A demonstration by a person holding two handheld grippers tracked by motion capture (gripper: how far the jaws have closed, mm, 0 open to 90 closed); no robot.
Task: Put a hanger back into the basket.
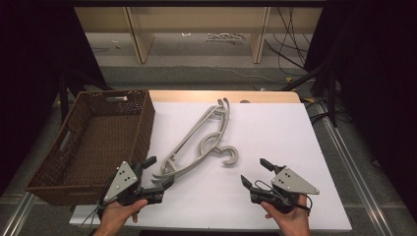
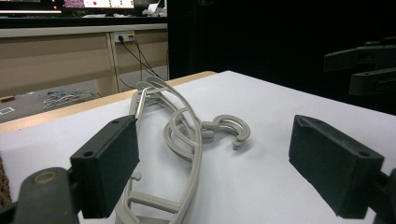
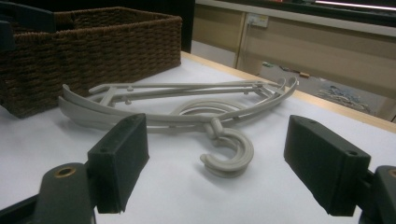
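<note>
Grey plastic clothes hangers (image 1: 199, 140), apparently two stacked, lying flat on the white table (image 1: 275, 132). Left tool (image 1: 156, 173), jaws spread wide and empty, sits at the hangers' near end, one arm tip just between its jaws. Right tool (image 1: 255, 173), likewise open and empty, rests apart, the hook (image 3: 229, 156) just ahead. Wicker basket (image 1: 93, 142) beside the left tool.

Lab, trailing cables (image 1: 290, 44), black curtains (image 1: 373, 73)
</note>
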